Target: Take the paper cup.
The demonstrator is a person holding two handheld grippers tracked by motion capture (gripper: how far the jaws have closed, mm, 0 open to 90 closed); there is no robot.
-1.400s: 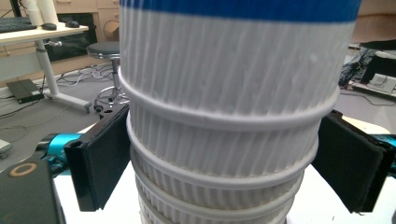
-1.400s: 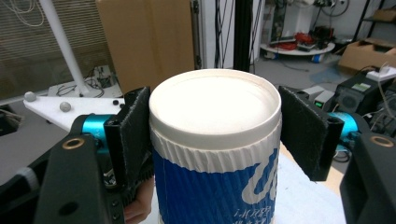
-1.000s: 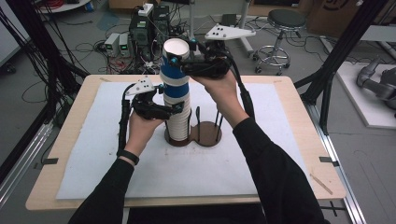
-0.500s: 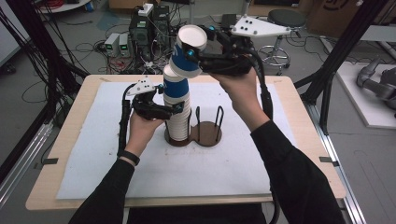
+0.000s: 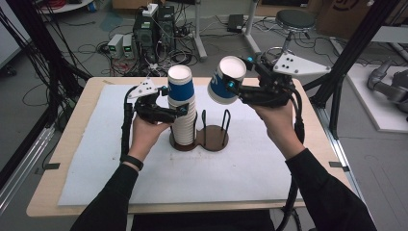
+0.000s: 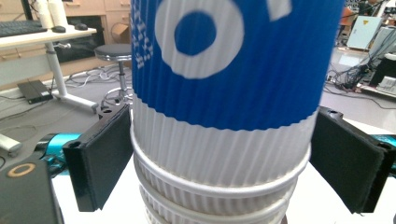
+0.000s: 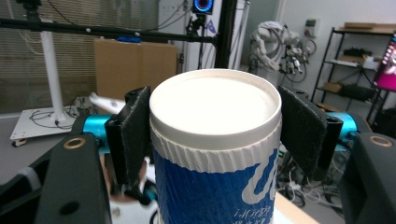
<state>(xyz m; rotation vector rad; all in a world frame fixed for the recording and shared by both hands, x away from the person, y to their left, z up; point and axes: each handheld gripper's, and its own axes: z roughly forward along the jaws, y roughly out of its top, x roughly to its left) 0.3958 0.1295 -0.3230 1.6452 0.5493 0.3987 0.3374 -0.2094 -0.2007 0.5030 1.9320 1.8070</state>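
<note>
Right gripper (image 5: 230, 88) clamps a single inverted blue-and-white paper cup (image 5: 225, 81) held in the air, left gripper (image 5: 179, 111) jaws straddle the cup stack (image 5: 182, 111) on the wooden holder (image 5: 211, 139), contact unclear.

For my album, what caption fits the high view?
Right gripper lifts one cup beside the stack.

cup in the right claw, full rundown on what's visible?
The lifted cup is ribbed paper, blue with white lettering and a white band near its closed end. It is inverted and tilted, held in the air right of the cup stack, clear of it. The right claw pads press both sides near that end; nothing else touches it.
</note>
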